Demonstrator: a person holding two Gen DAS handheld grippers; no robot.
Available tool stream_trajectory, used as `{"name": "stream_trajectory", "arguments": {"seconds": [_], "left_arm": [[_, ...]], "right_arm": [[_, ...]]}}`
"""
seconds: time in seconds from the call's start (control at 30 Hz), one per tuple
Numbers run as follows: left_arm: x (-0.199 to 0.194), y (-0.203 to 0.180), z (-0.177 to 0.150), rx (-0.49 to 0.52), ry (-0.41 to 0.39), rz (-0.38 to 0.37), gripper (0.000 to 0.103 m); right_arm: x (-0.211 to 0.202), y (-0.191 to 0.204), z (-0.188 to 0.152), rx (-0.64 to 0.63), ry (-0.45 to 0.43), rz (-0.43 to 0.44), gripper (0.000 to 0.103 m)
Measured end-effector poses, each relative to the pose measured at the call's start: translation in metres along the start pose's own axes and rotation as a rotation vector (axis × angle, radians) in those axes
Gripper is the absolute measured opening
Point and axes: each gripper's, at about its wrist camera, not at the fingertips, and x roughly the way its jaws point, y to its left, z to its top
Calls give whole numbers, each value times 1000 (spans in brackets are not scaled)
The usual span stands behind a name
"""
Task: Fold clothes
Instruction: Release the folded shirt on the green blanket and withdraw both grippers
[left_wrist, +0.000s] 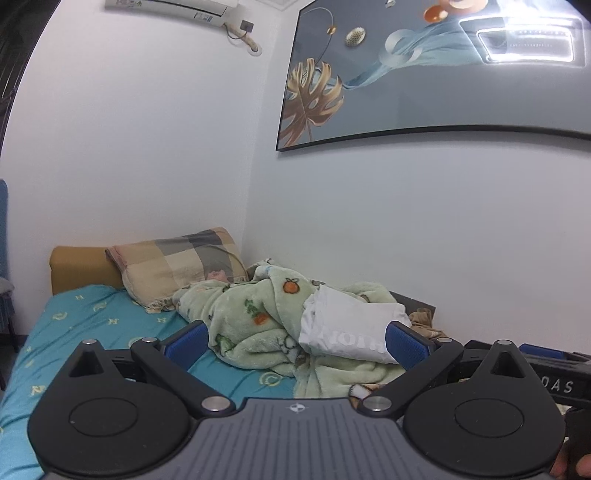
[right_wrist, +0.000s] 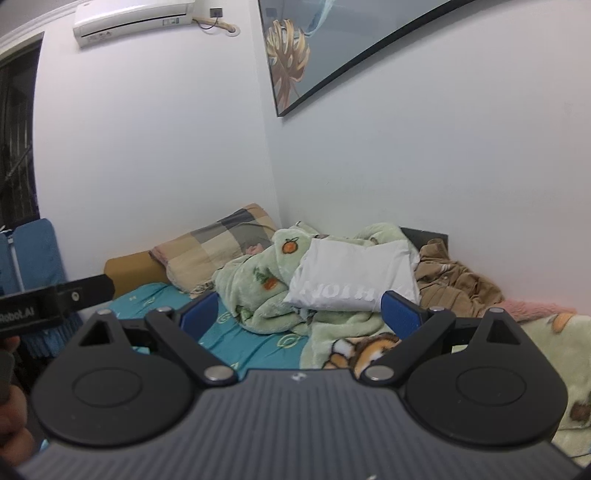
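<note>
The left gripper (left_wrist: 297, 341) hangs with its blue pads spread wide and nothing between them, held above the near edge of the bed (left_wrist: 85, 325). The right gripper (right_wrist: 301, 314) is just as wide and just as empty, level with its partner (each shows at the edge of the other's view, so they sit side by side). Both look raised and pointed at the pile, likely to pick a target before reaching in.

Beyond them lies the white garment (right_wrist: 351, 280), already a flat packet with mirrored lettering, resting on top of the green fleece blanket (right_wrist: 258, 288) toward the far wall-side edge of the bed. Just beside it, further along that wall edge, is a crumpled brown garment (right_wrist: 454, 280), which looks unfolded and is probably the next piece. A checked pillow (right_wrist: 221, 243) leans at the head corner, well clear of the work.
</note>
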Motion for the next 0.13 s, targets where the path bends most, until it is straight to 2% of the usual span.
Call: {"name": "stream_trajectory", "arguments": {"seconds": [0.13], "left_arm": [[-4,3,-2,0,2,10,103]], "right_arm": [[-7,0,1,-13,-19,-26,96]]}}
